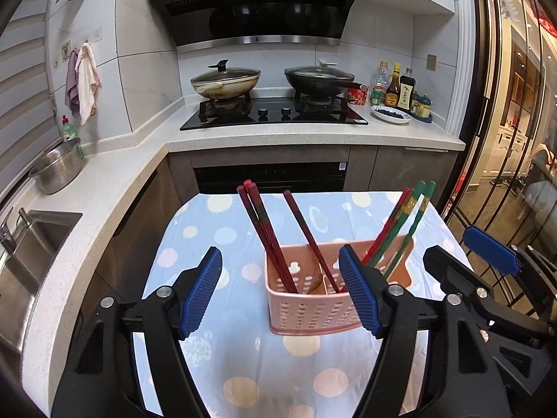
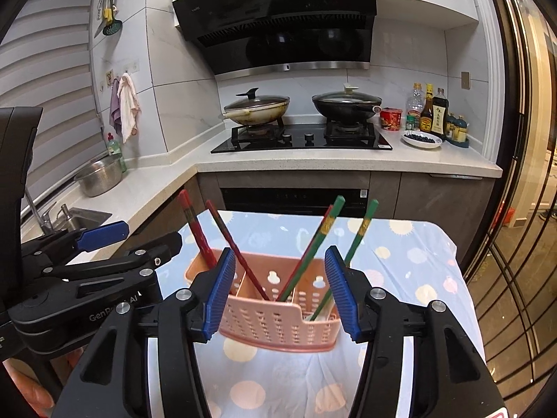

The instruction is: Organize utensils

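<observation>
Both the left gripper [image 1: 282,292] and right gripper [image 2: 276,291] hang with jaws apart and empty just near of the pink basket [image 1: 306,310] on the table [image 1: 243,365], its red chopsticks [image 1: 268,237] left, green chopsticks [image 1: 407,223] right, seemingly sorted by colour
</observation>
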Demonstrator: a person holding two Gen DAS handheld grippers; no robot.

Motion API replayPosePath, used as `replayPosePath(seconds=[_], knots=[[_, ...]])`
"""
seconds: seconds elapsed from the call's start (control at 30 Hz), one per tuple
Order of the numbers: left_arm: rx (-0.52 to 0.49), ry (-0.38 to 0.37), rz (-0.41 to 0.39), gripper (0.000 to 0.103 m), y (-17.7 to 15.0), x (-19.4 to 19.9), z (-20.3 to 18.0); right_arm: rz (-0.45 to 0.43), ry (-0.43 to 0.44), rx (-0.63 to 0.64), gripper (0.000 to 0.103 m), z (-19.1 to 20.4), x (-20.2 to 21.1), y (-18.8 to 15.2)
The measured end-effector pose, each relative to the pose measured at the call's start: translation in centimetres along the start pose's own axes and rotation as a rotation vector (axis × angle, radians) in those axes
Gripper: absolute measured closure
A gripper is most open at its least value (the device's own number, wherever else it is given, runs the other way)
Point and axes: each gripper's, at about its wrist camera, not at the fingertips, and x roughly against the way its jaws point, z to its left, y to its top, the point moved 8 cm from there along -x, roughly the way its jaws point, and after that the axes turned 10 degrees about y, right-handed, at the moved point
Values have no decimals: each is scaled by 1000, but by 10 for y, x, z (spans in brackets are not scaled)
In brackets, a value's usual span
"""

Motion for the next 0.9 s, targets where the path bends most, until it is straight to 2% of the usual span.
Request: replayPosePath(seconds=[0.23, 0.63, 0.73, 0.9], knots=[[-9, 34, 3, 26, -24, 11, 0, 17, -10, -10, 46, 0, 14, -25], [-13, 73, 24, 18, -55, 27, -3, 23, -54, 17, 44, 3, 38, -51], [-9, 88, 26, 11, -61, 30, -2, 29, -50, 3, 41, -1, 43, -58], [-14, 86, 40, 9, -71, 32, -3, 43, -46, -9, 35, -5, 47, -68]])
